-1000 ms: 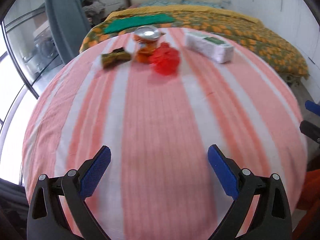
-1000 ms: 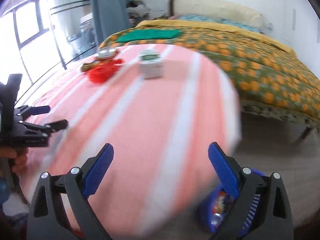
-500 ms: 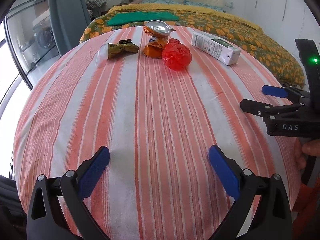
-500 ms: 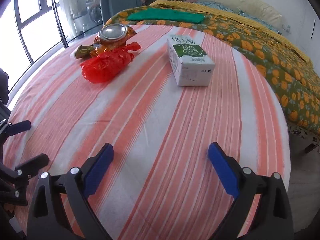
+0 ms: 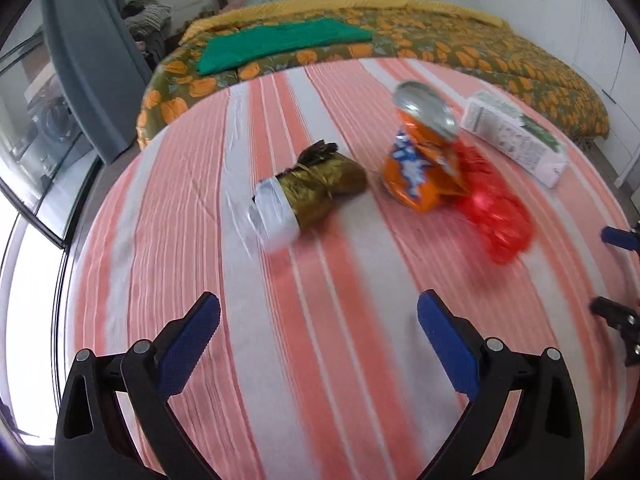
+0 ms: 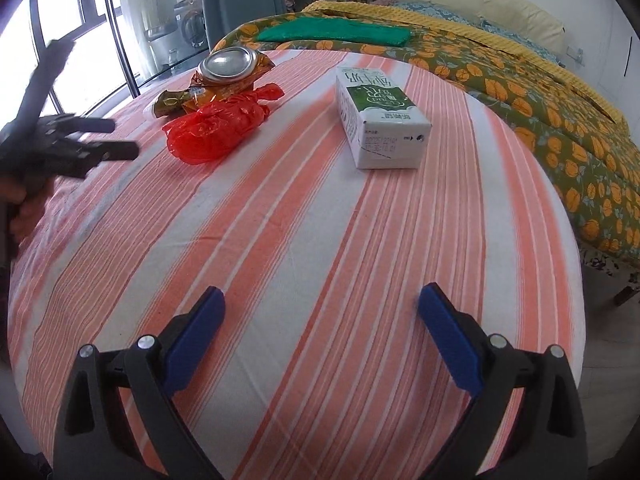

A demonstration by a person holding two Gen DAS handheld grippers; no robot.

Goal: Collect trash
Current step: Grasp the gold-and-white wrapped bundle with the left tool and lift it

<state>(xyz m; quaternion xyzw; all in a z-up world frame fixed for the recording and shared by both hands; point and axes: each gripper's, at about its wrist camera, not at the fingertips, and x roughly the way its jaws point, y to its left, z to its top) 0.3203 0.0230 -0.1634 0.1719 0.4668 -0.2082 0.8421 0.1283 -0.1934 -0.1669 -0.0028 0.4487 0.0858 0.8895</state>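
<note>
Left gripper (image 5: 318, 320) now much nearer trash cluster than half second ago, view swung toward it; approach underway, nothing collected yet. Right gripper (image 6: 322, 316) barely shifted.

Striped tablecloth (image 5: 360, 380) bears all trash. Landmark: crushed orange can (image 5: 424, 164).
- Milk carton (image 6: 378, 116): beyond can, apart, straight ahead of right gripper.
- Red wrapper (image 5: 494, 212): touching can, right.
- Gold wrapper (image 5: 316, 192): just left of can, ahead of left gripper.

Both grippers wide open, empty.

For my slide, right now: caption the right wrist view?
Open hand-held gripper faces milk carton, red wrapper, crushed can.
</note>
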